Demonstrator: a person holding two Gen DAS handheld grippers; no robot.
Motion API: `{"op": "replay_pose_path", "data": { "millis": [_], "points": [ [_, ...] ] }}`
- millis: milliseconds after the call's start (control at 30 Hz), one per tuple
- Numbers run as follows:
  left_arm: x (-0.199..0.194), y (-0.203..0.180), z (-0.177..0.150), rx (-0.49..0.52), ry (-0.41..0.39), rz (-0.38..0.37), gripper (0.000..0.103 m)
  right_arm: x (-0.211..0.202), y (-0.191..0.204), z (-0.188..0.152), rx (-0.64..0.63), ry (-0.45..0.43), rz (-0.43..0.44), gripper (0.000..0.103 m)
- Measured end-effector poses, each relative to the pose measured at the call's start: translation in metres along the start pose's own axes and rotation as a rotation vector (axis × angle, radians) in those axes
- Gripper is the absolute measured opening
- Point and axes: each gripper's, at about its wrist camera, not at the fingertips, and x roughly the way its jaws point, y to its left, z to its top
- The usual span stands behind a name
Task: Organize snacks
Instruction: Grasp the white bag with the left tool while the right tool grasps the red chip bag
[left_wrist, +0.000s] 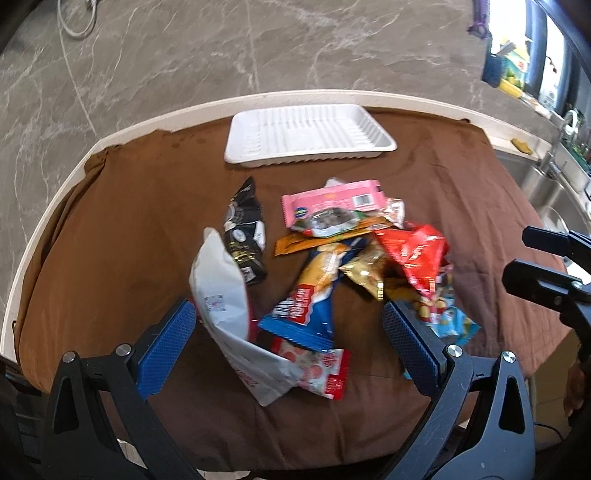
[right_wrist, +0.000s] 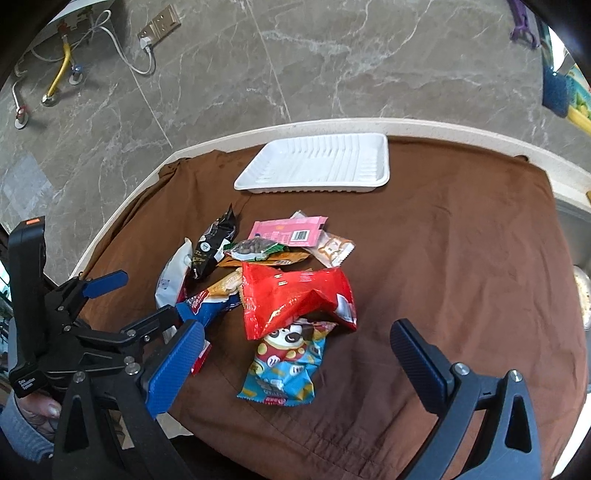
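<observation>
A pile of snack packets lies on a brown cloth: a white bag, a black packet, a pink packet, a blue bar, a red bag and a light-blue panda packet. An empty white tray sits beyond the pile, also in the right wrist view. My left gripper is open above the near end of the pile, holding nothing. My right gripper is open over the panda packet, holding nothing.
The cloth covers a white-edged counter against a grey marble wall. A steel sink lies at the right. Cables and a wall socket are at the upper left. The left gripper shows in the right wrist view.
</observation>
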Motion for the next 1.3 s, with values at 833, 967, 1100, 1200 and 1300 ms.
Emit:
{"op": "replay_pose_path", "data": {
  "millis": [833, 967, 1100, 1200, 1300],
  "points": [
    [0.121, 0.091, 0.051, 0.039, 0.166, -0.112, 0.102, 0.119, -0.047, 0.006, 0.695, 0.285, 0.159, 0.091],
    [0.14, 0.091, 0.051, 0.054, 0.229, -0.127, 0.103, 0.119, -0.052, 0.004, 0.729, 0.28, 0.175, 0.084],
    [0.163, 0.094, 0.043, 0.009, 0.335, -0.149, 0.102, 0.119, -0.057, 0.003, 0.76, 0.274, 0.181, 0.078],
    [0.166, 0.086, 0.04, 0.07, 0.318, -0.09, 0.102, 0.119, -0.063, 0.0, 0.79, 0.267, 0.194, 0.074],
    [0.171, 0.085, 0.039, 0.069, 0.315, -0.098, 0.102, 0.119, -0.07, -0.005, 0.834, 0.26, 0.22, 0.07]
  ]
}}
